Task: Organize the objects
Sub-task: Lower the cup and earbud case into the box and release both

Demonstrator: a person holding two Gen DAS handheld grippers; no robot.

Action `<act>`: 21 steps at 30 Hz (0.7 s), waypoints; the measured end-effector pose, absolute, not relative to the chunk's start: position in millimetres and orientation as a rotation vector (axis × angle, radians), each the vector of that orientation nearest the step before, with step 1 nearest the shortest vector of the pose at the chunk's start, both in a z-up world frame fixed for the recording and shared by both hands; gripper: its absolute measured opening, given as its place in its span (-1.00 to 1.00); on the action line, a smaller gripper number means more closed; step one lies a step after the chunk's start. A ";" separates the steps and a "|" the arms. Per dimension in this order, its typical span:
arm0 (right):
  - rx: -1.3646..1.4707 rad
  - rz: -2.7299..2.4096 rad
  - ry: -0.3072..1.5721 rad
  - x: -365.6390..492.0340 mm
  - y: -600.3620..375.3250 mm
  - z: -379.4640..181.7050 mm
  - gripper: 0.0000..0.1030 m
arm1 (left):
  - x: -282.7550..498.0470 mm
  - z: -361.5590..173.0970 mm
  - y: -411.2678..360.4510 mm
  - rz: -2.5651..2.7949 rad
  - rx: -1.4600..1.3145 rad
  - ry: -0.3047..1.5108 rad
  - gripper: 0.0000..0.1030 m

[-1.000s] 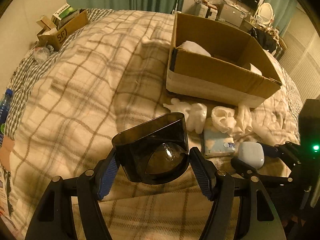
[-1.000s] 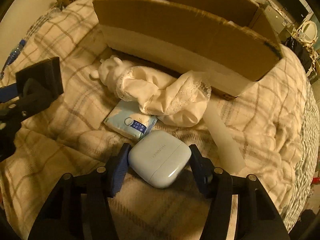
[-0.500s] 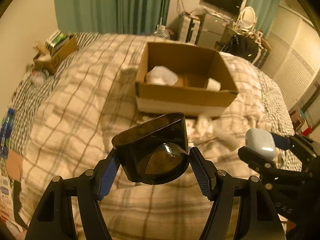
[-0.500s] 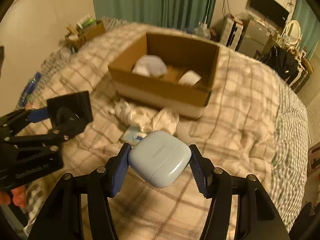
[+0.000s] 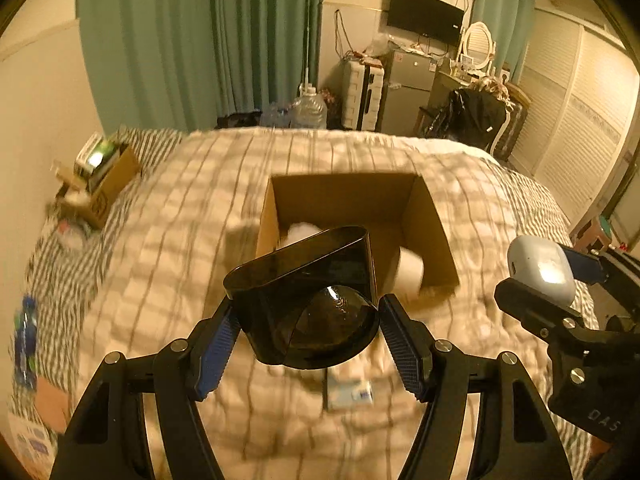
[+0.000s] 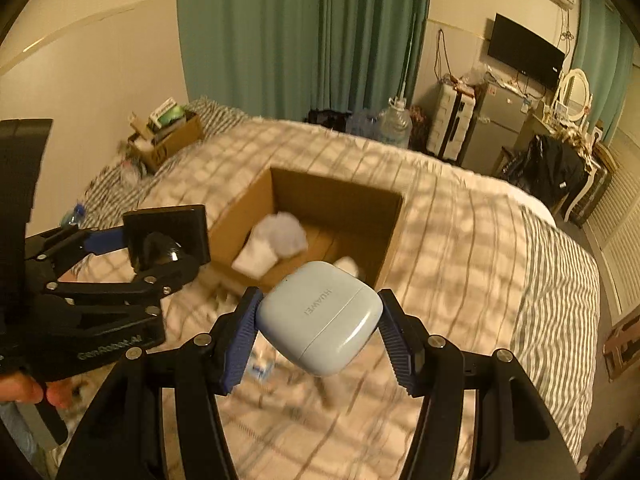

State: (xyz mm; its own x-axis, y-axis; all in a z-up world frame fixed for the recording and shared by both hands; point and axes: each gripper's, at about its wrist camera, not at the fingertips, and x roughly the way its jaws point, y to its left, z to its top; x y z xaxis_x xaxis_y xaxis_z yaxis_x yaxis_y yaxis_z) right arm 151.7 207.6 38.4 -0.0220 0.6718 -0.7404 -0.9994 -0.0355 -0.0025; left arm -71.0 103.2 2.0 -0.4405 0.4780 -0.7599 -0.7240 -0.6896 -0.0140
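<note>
- Gripping a dark, glossy, translucent plastic container (image 5: 308, 300) with a rounded base, the left gripper (image 5: 306, 334) has its blue-padded fingers (image 5: 218, 338) pressed against both sides, holding it in the air above the bed.
- Clamping a pale blue rounded earbud case (image 6: 320, 320) marked HUAWEI, the right gripper (image 6: 318, 330) holds it aloft between its blue fingers (image 6: 240, 336), to the right of the left gripper.
- Just beyond both held things, an open brown cardboard box (image 6: 384, 232) sits on the cream plaid blanket (image 5: 168, 240) of the bed.
- Inside the box lie a crumpled white cloth (image 6: 276, 240) at the left and a white roll (image 5: 410, 270) at the right.
- Near the fingers, a small light blue tissue packet (image 5: 350, 392) lies on the blanket, blurred.
- Far left, a smaller cardboard box (image 5: 108, 184) of packaged items rests at the bed's edge.
- Green curtains (image 5: 200, 40) hang on the far wall.
</note>
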 end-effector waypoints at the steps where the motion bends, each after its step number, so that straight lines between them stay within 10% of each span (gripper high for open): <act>1: -0.660 1.506 0.638 153.7 216.4 41.1 0.12 | -76.9 3.1 109.6 2.148 -0.990 0.412 0.38; 21: -0.630 1.470 0.733 191.6 361.4 -18.2 0.34 | -158.5 -75.2 197.5 2.051 -1.035 0.458 0.52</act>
